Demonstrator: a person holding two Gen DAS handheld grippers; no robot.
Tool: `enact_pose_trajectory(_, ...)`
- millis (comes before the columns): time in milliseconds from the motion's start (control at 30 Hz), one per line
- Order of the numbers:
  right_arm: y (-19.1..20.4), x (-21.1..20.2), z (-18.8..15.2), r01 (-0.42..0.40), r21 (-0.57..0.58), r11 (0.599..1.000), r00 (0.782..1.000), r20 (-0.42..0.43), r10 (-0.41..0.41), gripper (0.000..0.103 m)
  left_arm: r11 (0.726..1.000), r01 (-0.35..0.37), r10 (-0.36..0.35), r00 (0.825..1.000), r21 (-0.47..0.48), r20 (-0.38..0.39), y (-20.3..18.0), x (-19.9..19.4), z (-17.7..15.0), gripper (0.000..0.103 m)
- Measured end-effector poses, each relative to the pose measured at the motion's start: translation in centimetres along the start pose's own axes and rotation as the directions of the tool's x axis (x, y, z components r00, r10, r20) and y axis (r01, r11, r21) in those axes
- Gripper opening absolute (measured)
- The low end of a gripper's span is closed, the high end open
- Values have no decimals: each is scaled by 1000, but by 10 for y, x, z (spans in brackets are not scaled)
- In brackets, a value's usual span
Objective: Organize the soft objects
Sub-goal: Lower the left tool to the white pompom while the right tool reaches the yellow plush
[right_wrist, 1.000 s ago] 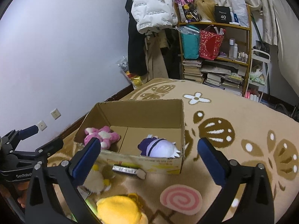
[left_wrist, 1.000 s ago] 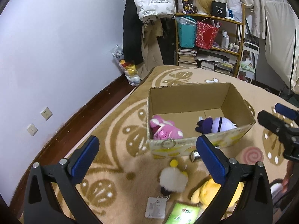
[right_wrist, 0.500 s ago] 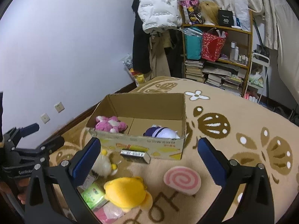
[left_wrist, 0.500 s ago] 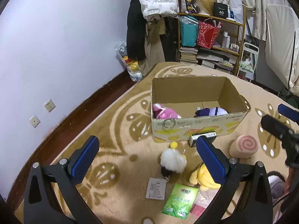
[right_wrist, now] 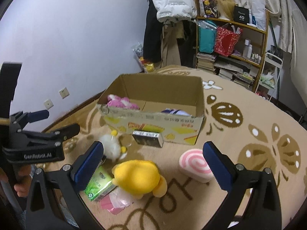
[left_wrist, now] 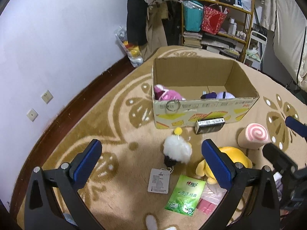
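Both claws, left claw [left_wrist: 151, 163] and right claw [right_wrist: 153, 163], have drawn back from the cardboard box [left_wrist: 201, 113], gaping wide and empty; yellow plush [right_wrist: 137, 178] waits on the carpet, likely next.

Partly hidden items around the cardboard box [left_wrist: 203, 111]

Purple plush [left_wrist: 220, 95] mostly behind the box's front wall; yellow plush [left_wrist: 228, 153] overlapped by gripper finger; box print illegible.

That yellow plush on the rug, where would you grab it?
Probably from above, across the round yellow plush body: it bulges highest and is soft enough to squeeze. The open right gripper already frames it. Avoid its left edge, where the green packet and pink bag crowd underneath.
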State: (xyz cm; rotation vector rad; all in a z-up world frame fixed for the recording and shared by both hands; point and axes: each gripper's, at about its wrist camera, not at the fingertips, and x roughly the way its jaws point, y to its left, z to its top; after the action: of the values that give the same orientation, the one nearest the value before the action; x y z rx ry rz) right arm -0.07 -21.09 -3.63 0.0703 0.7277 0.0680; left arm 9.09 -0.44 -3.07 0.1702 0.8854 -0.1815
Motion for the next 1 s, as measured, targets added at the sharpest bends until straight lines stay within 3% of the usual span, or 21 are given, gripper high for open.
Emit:
enact_pose_trajectory(267, 1, 13, -10, -19, 7, 1000, 999, -46, 19, 103, 999, 23, -25, 998, -36, -59, 8, 23, 0, 103)
enact_pose_trajectory(533, -9, 34, -16, -80, 102, 992, 989, -119, 92, 103, 1000, 23, -21, 994, 16, -104, -4, 42, 0, 102)
enact_pose_trajectory(1000, -3, 78, -30, -115, 159, 981, 962, -228, 150, 103, 998, 29, -17, 972, 51, -236, -12, 86, -6, 102)
